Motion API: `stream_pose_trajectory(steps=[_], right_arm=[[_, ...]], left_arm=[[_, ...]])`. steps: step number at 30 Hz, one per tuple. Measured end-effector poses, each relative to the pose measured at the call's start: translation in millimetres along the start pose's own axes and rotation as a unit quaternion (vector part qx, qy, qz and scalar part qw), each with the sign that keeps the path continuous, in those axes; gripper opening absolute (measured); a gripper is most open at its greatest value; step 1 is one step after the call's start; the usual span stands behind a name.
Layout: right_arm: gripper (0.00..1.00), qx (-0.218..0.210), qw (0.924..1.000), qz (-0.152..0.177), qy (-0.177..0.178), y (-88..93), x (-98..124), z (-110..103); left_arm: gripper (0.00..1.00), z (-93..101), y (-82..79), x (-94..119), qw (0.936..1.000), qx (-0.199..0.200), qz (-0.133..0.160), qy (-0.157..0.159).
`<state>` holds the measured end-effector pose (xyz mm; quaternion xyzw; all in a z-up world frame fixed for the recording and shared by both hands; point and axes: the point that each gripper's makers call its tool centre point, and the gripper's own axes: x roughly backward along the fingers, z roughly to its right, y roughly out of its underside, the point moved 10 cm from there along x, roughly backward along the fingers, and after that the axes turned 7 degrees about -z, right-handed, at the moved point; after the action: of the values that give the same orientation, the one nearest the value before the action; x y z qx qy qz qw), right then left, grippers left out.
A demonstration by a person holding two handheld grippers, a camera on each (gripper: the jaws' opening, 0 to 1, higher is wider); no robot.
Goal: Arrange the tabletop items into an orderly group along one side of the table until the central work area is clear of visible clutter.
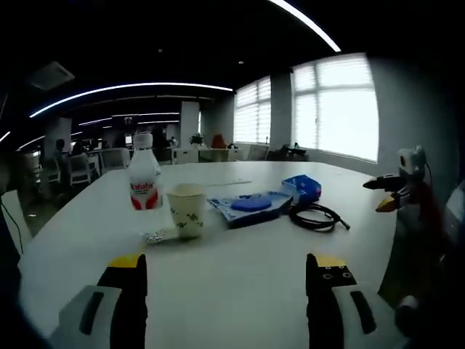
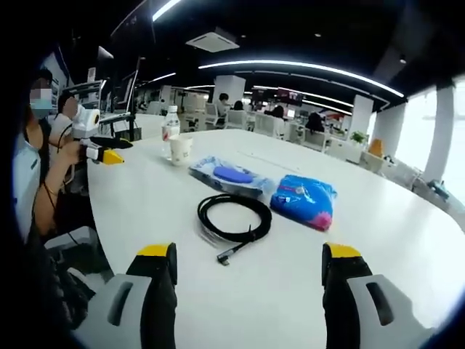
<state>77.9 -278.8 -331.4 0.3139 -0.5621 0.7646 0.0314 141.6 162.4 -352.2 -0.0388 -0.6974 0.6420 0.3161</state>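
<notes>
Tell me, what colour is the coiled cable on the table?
Black. The coiled cable shows best in the right gripper view.

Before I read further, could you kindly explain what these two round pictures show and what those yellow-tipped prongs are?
A person holds a two-jaw grasping tool in each hand, and a fisheye camera rides on each. The prongs rising from the bottom of each picture are that tool's own jaws. The left tool and the right tool are both open and hold nothing. The right tool also shows at the right edge of the left gripper view, and the left tool at the left of the right gripper view.

On the white oval table stand a clear plastic bottle with a red label and a patterned paper cup. Beside them lie a flat blue packet in clear wrap, a crumpled blue plastic bag and a coiled black cable.
</notes>
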Motion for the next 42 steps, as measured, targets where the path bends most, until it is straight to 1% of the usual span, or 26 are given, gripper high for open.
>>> stream_pose_trajectory(steps=[2,5,8,11,14,19,26,31,37,42], right_arm=[[0.79,0.003,1.0,-0.001,0.002,1.5,1.1,-2.1],[0.79,0.004,0.9999,0.001,0.015,2.9,2.8,-2.5],[0.81,-0.003,0.9997,0.002,0.023,7.0,4.2,-3.1],[0.81,-0.012,0.9995,0.003,0.027,10.0,6.5,-2.6],[0.84,-0.022,0.9994,0.005,0.026,11.0,8.3,-2.2],[0.84,-0.026,0.9993,-0.016,0.022,13.8,4.3,-4.0],[0.84,-0.033,0.9991,-0.002,0.027,11.1,4.0,-3.9],[0.85,-0.028,0.9992,-0.008,0.028,11.4,4.0,-5.7],[0.87,-0.031,0.999,-0.009,0.03,11.5,5.2,-5.6],[0.85,-0.033,0.9986,-0.016,0.039,14.1,3.4,-5.5]], left_arm=[[0.9,0.4,2.4,3.2,1.0,0.001,-0.001,-0.007],[0.9,2.0,3.9,5.8,1.0,0.0,-0.002,-0.008],[0.9,3.2,4.3,7.2,0.9999,-0.001,0.002,-0.01],[0.9,3.6,4.3,9.9,0.9999,-0.003,0.0,-0.014],[0.9,4.0,3.1,12.6,0.9998,-0.004,0.002,-0.019],[0.9,6.2,3.3,14.9,0.9997,-0.004,0.005,-0.022],[0.91,8.0,5.1,15.7,0.9996,-0.004,-0.001,-0.027],[0.92,7.0,7.6,16.4,0.9995,-0.002,0.004,-0.032],[0.94,5.9,10.1,16.3,0.9993,0.004,0.001,-0.037],[0.95,6.1,10.5,15.9,0.9993,0.004,0.002,-0.037]])
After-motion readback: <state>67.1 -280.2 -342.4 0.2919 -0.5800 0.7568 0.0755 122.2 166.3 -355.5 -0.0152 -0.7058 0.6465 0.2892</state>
